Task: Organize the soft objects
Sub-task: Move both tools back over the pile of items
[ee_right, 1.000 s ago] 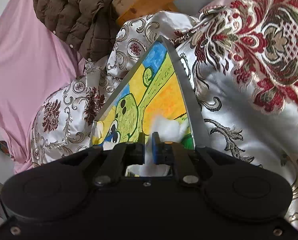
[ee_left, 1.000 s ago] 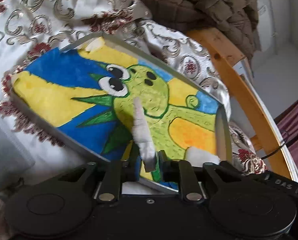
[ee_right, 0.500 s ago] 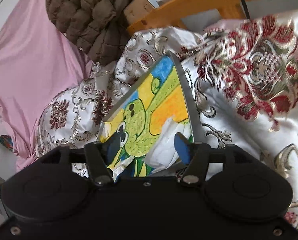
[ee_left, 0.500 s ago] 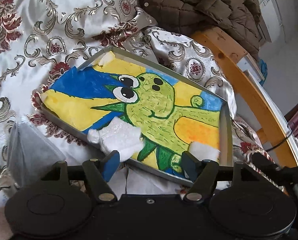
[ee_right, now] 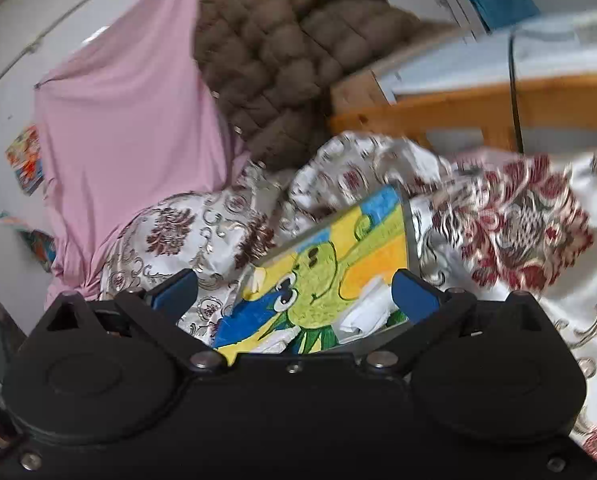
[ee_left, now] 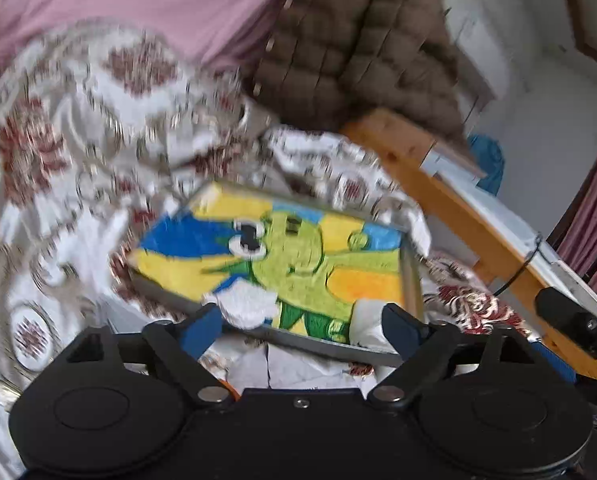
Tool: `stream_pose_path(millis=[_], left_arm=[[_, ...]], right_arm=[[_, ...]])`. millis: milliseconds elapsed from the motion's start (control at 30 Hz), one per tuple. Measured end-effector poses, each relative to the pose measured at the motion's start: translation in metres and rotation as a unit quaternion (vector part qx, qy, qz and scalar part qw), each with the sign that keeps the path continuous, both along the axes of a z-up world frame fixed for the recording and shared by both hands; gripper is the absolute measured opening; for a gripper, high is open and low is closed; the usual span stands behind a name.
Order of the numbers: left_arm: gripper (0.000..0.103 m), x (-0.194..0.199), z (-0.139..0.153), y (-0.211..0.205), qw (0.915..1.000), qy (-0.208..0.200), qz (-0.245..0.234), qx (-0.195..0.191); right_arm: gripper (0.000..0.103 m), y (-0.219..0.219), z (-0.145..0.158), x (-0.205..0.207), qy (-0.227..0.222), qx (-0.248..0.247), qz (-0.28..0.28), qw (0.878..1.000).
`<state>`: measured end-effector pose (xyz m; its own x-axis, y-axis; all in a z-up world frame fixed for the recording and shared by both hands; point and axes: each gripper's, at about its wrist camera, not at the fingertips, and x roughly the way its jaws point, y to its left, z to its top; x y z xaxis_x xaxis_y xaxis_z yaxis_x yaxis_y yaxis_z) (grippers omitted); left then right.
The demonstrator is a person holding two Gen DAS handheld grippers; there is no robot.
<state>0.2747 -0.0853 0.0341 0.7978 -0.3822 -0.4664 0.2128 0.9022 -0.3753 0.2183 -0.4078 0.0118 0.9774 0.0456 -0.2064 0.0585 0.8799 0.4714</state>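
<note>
A flat tray (ee_left: pixel 412 280) with a green cartoon creature on blue and yellow lies on a patterned white and red satin cover (ee_left: pixel 78 160). Two white soft pieces rest on its near edge: one at the left (ee_left: pixel 246 306), one at the right (ee_left: pixel 368 322). My left gripper (ee_left: pixel 302 328) is open and empty just in front of the tray. In the right wrist view the tray (ee_right: pixel 412 236) shows from its side, with a white piece (ee_right: pixel 368 312) on it. My right gripper (ee_right: pixel 294 290) is open and empty above the tray's near end.
A brown quilted jacket (ee_left: pixel 358 40) hangs behind over a wooden frame (ee_left: pixel 458 208). A pink sheet (ee_right: pixel 130 120) hangs at the back left. The satin cover (ee_right: pixel 518 220) bunches up around the tray. The right gripper's body (ee_left: pixel 570 316) shows at the right edge.
Both grippers were shut on white soft pieces over the tray one second ago. Both opened, left the pieces on the tray, and have pulled back and up.
</note>
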Motion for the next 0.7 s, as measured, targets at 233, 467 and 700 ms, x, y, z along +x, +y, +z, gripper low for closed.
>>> stream_pose_path(millis=[233,467,700], left_arm=[[0.102,-0.062,0.029,0.017,0.9956,-0.086,0.002,0.038],[0.102,-0.129,0.035,0.031,0.9894,-0.123,0.010,0.076],[0.102,-0.180,0.027,0.049,0.9882,-0.110,0.026,0.103]], right_arm=[[0.103,0.020,-0.005,-0.048,-0.039,-0.038,-0.001,0.999],[0.103,0.053,-0.003,-0.117,-0.027,-0.053,-0.014,0.998],[0.103,0.095,0.012,-0.183,0.009,-0.112,-0.053,0.992]])
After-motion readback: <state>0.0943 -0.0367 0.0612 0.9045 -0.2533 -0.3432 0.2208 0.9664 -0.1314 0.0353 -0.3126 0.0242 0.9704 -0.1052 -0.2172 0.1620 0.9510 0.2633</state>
